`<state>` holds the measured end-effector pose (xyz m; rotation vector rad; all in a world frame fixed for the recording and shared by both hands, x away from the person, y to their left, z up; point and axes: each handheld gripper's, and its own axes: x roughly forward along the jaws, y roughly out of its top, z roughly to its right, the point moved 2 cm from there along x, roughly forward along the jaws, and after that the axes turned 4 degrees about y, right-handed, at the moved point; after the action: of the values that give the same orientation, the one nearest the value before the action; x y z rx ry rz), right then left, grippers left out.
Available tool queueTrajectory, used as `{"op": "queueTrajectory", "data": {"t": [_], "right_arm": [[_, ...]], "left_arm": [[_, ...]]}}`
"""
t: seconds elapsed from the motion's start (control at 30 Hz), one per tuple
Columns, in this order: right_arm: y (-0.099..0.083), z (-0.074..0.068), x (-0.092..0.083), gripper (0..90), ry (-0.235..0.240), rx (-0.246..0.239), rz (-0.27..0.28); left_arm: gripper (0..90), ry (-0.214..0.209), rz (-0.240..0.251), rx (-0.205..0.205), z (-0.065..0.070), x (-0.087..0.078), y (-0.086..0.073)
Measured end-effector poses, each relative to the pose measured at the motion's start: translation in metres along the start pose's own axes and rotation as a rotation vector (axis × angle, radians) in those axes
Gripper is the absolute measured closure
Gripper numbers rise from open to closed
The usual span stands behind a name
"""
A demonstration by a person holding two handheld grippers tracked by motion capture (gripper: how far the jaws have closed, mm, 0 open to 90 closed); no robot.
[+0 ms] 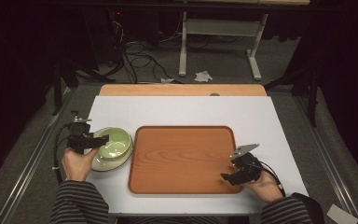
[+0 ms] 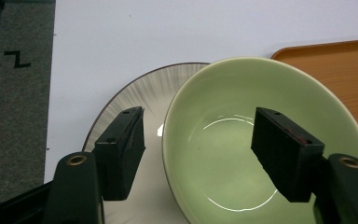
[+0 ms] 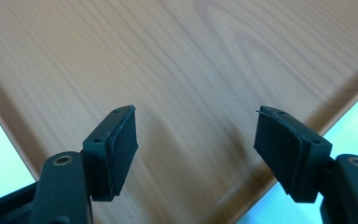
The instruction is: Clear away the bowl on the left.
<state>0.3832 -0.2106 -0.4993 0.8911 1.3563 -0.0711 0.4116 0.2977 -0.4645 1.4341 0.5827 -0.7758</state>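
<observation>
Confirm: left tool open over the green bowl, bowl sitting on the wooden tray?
Not quite. The left tool is open over the green bowl, but the bowl sits on a white plate beside the wooden tray, as the high view shows.

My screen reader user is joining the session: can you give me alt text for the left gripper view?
The left gripper, jaws open, straddles the near rim of a pale green bowl, one jaw outside and one over its empty inside. The bowl sits on a white plate with a dark rim on the white table; a wooden tray's corner shows at the right.
</observation>
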Motion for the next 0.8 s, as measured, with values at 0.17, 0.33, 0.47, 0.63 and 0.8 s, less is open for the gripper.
{"op": "queueTrajectory", "data": {"t": [0.17, 0.33, 0.47, 0.63, 0.8], "right_arm": [[0.000, -0.001, 0.000, 31.5, -0.001, 0.003, 0.000], [0.000, 0.000, 0.000, 31.4, 0.001, 0.001, -0.003], [0.000, -0.001, 0.001, 31.5, 0.001, 0.004, -0.002], [0.000, -0.001, 0.001, 31.4, 0.003, 0.003, -0.002], [0.000, -0.001, 0.001, 31.4, 0.004, 0.010, -0.002]], "left_arm": [[35.2, -0.002, -0.019, -0.015, -0.002, 0.004, -0.001], [36.0, -0.012, -0.042, -0.044, -0.007, 0.010, -0.004], [37.1, -0.009, -0.069, -0.052, -0.008, 0.016, -0.005], [38.9, -0.017, -0.097, -0.060, -0.009, 0.021, -0.007], [41.5, -0.023, -0.126, -0.065, -0.008, 0.026, -0.008]]}}
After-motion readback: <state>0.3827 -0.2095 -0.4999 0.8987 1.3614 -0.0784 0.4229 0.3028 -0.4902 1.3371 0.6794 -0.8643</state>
